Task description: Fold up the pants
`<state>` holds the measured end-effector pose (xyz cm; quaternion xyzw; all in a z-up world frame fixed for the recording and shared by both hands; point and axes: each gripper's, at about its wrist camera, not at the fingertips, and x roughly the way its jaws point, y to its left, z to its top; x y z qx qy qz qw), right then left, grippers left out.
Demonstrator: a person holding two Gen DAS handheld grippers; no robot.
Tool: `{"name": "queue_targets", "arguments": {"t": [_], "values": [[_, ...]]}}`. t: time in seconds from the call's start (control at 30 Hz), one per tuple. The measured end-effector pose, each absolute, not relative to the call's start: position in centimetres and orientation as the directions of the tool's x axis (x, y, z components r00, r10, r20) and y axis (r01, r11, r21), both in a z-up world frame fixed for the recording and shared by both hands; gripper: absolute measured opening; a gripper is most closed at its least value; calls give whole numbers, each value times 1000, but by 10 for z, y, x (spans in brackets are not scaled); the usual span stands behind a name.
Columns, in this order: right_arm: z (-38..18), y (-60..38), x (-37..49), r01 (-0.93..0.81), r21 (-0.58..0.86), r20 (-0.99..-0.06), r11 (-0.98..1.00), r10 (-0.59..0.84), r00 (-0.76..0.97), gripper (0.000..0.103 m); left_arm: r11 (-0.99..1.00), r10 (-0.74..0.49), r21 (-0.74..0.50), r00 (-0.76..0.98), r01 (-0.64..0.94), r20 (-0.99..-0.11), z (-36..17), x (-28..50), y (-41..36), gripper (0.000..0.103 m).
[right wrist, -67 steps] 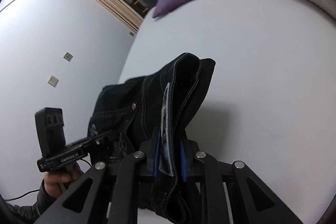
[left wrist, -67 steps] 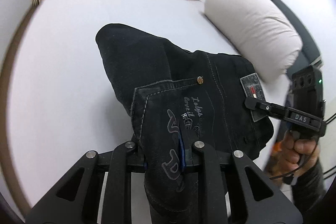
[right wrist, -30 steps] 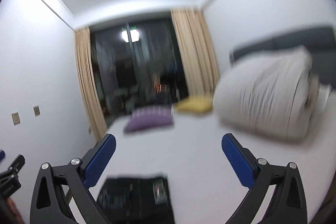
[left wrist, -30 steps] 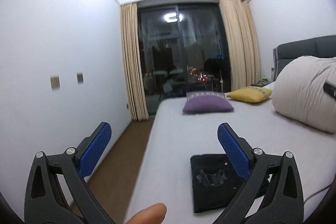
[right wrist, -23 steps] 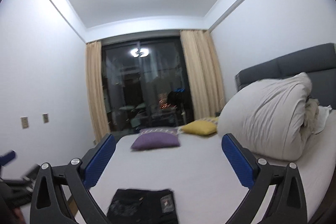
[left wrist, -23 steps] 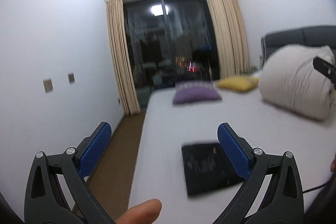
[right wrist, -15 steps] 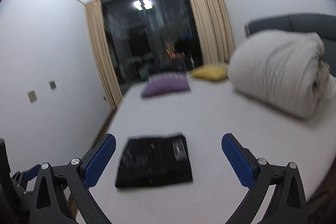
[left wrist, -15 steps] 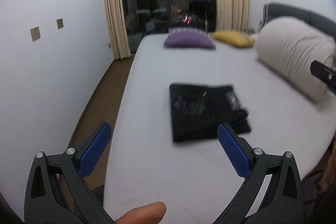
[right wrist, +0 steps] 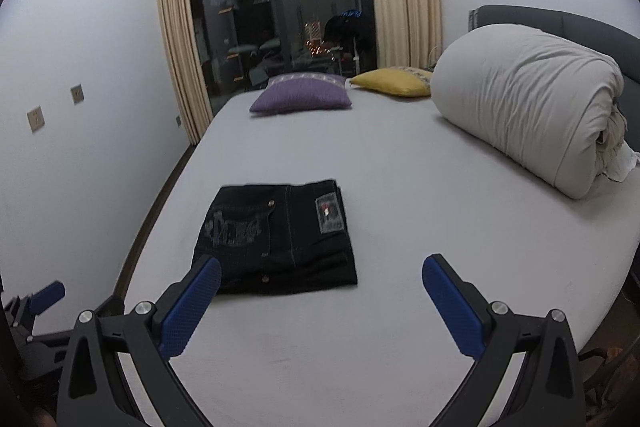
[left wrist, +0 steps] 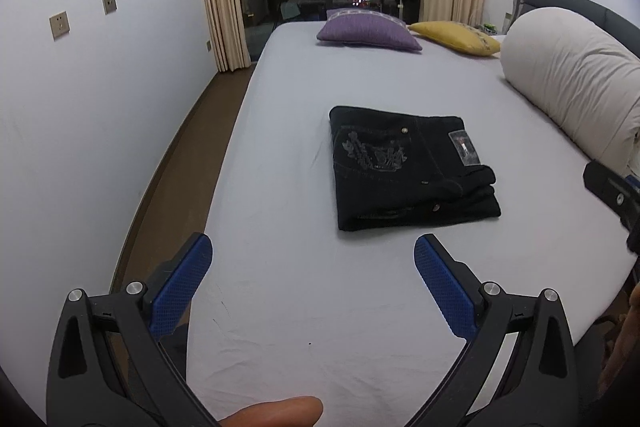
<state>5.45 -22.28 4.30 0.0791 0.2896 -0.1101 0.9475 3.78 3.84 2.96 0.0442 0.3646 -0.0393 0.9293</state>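
Above the near edge of the bed (left wrist: 280,155), the left gripper (left wrist: 312,279) hangs with its blue-padded fingers spread wide apart and nothing between them; a fingertip shows at the bottom of its view. The right gripper (right wrist: 320,299) is likewise spread wide and empty, held off the mattress.

Beyond both lies the pair of black pants (left wrist: 408,175), folded into a compact rectangle and resting flat on the pale sheet, touched by neither gripper. Its top face shows an embroidered back pocket on the left, a patch label on the right, and pale stitching; layered edges stack at the near right corner.

Farther back, a purple cushion (left wrist: 368,33) and a yellow cushion (left wrist: 456,37) sit by the dark window (right wrist: 280,7), which beige curtains frame. A rolled white duvet (right wrist: 528,107) lies along the right, well apart from the pants.
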Motion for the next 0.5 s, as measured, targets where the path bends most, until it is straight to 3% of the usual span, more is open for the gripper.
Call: {"name": "queue_targets", "arguments": {"t": [0.5], "values": [[25,-206,66,222,62,-622,973,-136,771,103,995,-48,27,697,95,-715,11,53,49,103]]}}
